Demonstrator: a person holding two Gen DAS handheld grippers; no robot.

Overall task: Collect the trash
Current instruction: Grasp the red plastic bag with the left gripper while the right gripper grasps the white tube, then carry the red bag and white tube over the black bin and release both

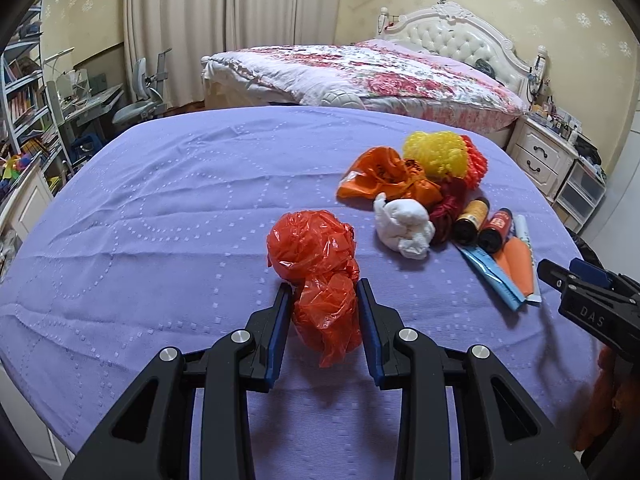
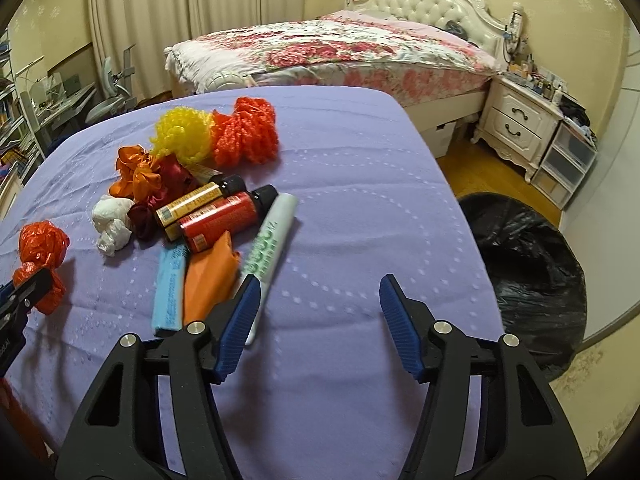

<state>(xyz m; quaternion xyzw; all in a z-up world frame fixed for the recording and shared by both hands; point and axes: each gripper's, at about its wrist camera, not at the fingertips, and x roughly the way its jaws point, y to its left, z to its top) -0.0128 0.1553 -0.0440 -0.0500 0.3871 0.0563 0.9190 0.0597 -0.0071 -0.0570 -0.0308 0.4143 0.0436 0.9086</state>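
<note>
Your left hand-held gripper (image 1: 324, 286) is pinching the crumpled red plastic bag (image 1: 316, 268) on the lilac-covered bench (image 1: 160, 208). Your right hand-held gripper (image 2: 316, 284), marked "DAS", is hovering half-wide and empty beside a white tube with blurred green lettering (image 2: 268, 248). A black bin bag (image 2: 532, 276) is sitting on the floor.

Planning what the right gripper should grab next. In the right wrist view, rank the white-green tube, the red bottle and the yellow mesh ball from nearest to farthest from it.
1. White-green tube: lying just beside the right gripper's left finger.
2. Red bottle: behind the tube, mid-pile.
3. Yellow mesh ball: at the far end of the pile, toward the bed.
</note>
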